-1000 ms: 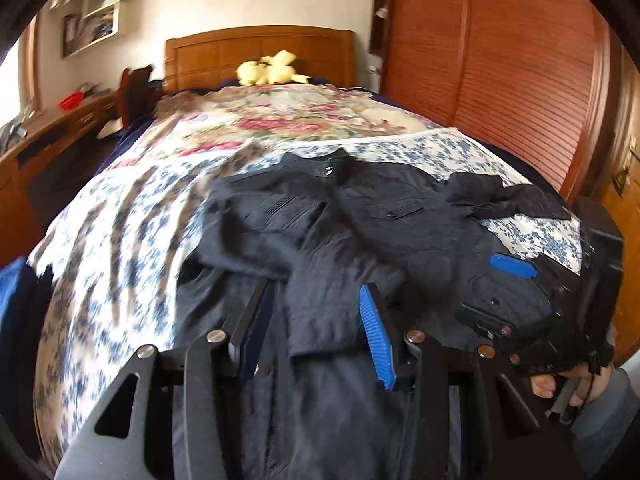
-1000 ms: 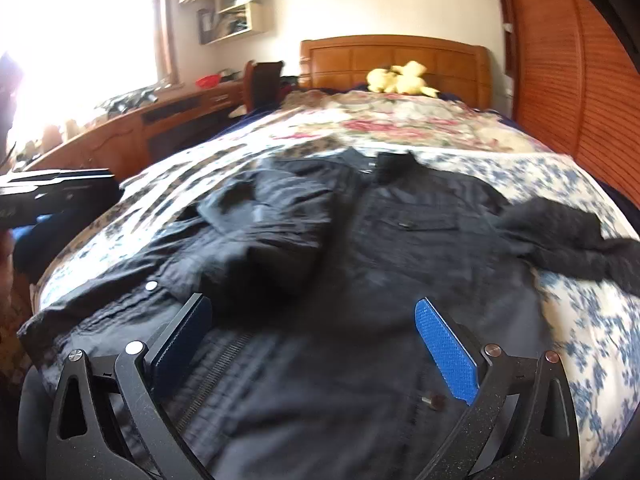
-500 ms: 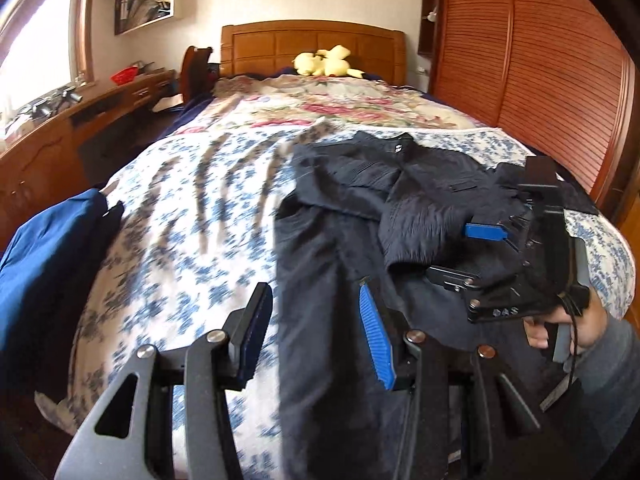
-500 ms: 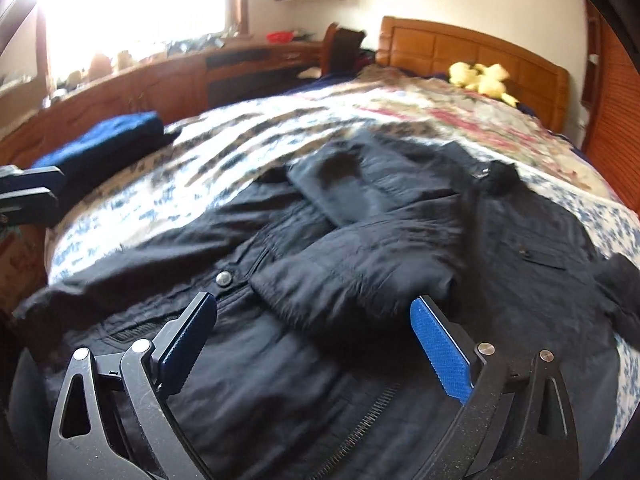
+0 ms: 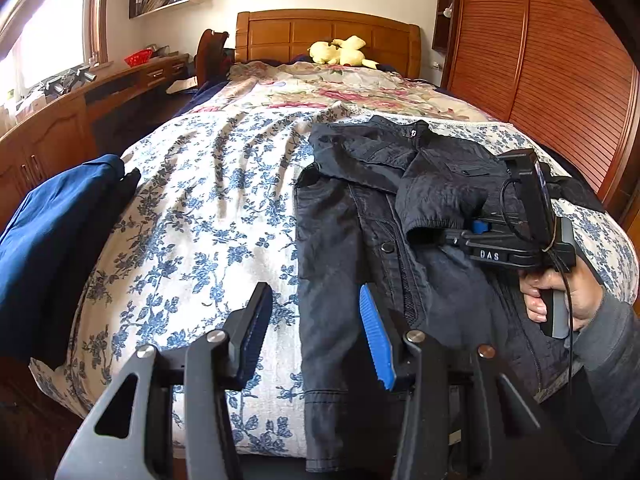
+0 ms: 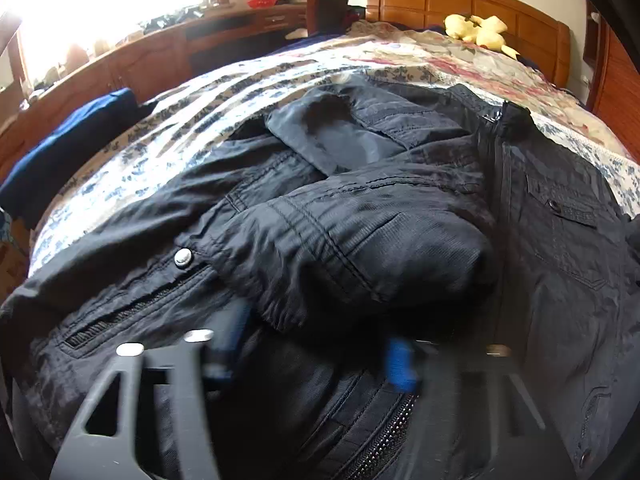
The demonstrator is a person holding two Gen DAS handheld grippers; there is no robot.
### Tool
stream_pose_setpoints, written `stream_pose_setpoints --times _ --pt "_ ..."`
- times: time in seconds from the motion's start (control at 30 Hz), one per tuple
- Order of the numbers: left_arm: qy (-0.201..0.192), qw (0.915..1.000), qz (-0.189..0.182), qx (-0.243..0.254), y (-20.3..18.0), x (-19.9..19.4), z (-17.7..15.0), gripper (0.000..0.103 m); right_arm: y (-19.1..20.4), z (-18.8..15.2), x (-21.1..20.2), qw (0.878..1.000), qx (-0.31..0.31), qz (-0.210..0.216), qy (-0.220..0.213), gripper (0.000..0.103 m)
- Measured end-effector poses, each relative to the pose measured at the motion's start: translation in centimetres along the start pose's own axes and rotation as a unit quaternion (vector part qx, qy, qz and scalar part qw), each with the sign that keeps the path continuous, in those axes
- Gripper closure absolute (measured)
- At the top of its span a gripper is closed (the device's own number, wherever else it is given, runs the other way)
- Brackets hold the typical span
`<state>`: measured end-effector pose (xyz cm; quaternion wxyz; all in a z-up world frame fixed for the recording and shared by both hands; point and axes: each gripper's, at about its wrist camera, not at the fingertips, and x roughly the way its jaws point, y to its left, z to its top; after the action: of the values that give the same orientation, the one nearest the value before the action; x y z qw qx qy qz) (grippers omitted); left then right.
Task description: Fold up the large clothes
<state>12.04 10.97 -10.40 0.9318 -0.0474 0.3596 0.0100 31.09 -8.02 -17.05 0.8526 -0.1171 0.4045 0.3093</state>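
Black jacket (image 5: 384,216) lying right on floral bedspread (image 5: 208,216) | left gripper (image 5: 316,332) hovering open at near edge | right gripper (image 6: 316,356) blurred, seemingly unclamped, nosing under folded sleeve (image 6: 360,248), likely tucking it.

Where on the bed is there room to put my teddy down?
The flowery sheet is bare between the blue clothes at its left edge and the black jacket. The right half is crowded: the jacket covers it, with the right gripper over its folded sleeve. The yellow plush toy sits by the headboard.
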Motion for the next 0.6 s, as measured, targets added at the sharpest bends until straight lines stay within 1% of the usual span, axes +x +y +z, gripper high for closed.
stream_pose_setpoints --times 0.03,0.1,0.13,0.23,0.27,0.4,0.5,0.6 --pt "0.000 1.0000 -0.001 0.002 -0.3 0.0 0.1 0.059 0.0 0.0 -0.3 1.000 0.001 0.003 -0.006 0.088" --pt "-0.001 1.0000 -0.002 0.006 -0.7 0.0 0.3 0.059 -0.1 0.1 -1.0 1.000 0.001 0.011 -0.018 0.096" --pt "-0.002 1.0000 -0.003 0.009 -0.9 -0.1 0.4 0.059 0.0 0.2 -1.5 0.999 0.000 0.019 -0.028 0.098" --pt "-0.008 0.9997 -0.001 0.021 -1.9 -0.3 0.7 0.059 -0.1 0.4 -3.8 0.998 0.003 0.032 -0.059 0.100" --pt "-0.010 0.9996 -0.001 0.025 -2.2 -0.4 0.8 0.059 -0.3 0.4 -4.9 0.997 0.007 0.037 -0.071 0.101" --pt "-0.018 0.9988 -0.011 0.045 -3.8 -0.6 1.2 0.059 -1.3 0.1 -9.9 0.993 0.022 0.042 -0.112 0.102" --pt "-0.019 0.9982 -0.021 0.052 -5.0 -0.3 1.6 0.059 -2.6 -0.6 -12.6 0.990 0.026 0.023 -0.134 0.102" --pt "-0.021 0.9979 -0.032 0.052 -6.1 -0.2 1.7 0.059 -5.0 -1.9 -13.7 0.990 0.045 -0.002 -0.132 0.102"
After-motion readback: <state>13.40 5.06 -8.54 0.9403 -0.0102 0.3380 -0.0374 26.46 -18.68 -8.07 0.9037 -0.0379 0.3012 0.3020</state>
